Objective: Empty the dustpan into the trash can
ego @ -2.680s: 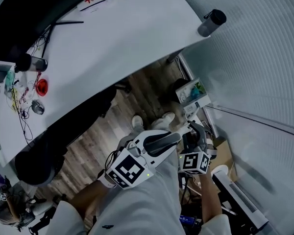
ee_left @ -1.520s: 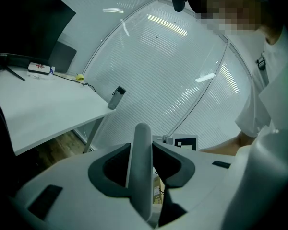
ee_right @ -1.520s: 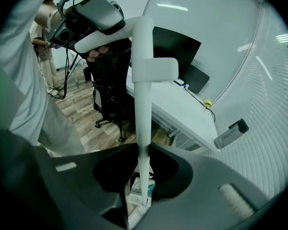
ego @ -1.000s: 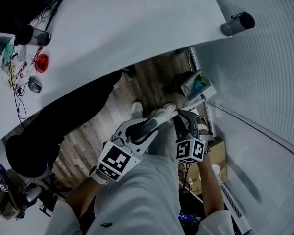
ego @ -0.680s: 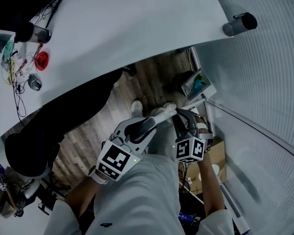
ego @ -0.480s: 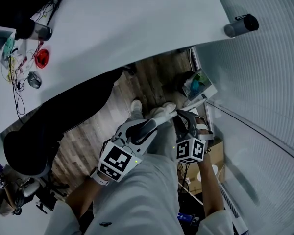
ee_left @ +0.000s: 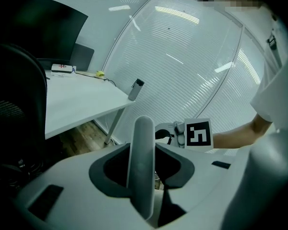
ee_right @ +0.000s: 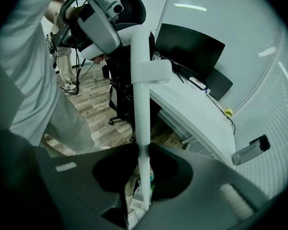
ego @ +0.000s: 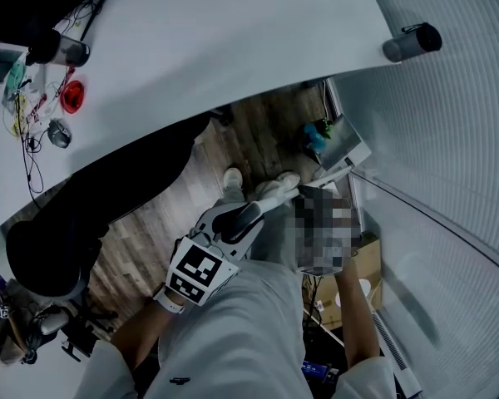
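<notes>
Left gripper [ee_left: 143, 153] and right gripper [ee_right: 143, 153] clamp the long white plastic handle [ee_right: 140, 80]; below the right gripper the white plastic dustpan [ego: 346, 145] has just tipped, so emptying appears under way.

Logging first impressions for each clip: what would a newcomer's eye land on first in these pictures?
The long white handle stands out first, running upright through the middle of the right gripper view, pinched low by the right gripper and held farther up by the left gripper. Next comes the big white desk sweeping across the top of the head view, above the wooden floor.
</notes>
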The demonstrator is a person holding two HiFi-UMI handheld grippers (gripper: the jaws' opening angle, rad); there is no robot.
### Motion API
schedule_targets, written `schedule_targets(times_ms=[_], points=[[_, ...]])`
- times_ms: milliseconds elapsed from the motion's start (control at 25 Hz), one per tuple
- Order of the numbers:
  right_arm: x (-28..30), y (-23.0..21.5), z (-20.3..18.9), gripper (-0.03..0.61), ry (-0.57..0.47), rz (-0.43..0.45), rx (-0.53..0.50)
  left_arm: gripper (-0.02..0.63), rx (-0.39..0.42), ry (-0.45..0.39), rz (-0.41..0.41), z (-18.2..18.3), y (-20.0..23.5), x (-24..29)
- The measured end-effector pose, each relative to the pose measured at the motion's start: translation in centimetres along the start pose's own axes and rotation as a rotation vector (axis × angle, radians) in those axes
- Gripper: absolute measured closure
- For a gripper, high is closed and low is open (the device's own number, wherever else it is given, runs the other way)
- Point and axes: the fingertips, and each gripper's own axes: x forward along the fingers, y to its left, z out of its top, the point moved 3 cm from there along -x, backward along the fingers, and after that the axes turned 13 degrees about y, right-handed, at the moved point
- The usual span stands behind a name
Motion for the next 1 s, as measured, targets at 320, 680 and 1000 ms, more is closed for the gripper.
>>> schedule_targets(times_ms=[320, 680, 1000], points=[[-0.3, 0.1, 0.0, 0.492, 0.006, -0.016, -0.007, 0.491, 0.000, 0.006, 0.001, 0.1, -0.3, -0.1], [-1.3, 0.0, -1.2, 0.492, 0.030, -0.056, 0.004, 0.495, 0.009, 0.006, -0.022, 0.4, -2.3, 0.3], [-1.5, 0.1, -1.1, 0.493, 0.035, -0.065, -0.002, 0.495, -0.026, -0.013, -0.049, 0.3, -1.9, 0.3]])
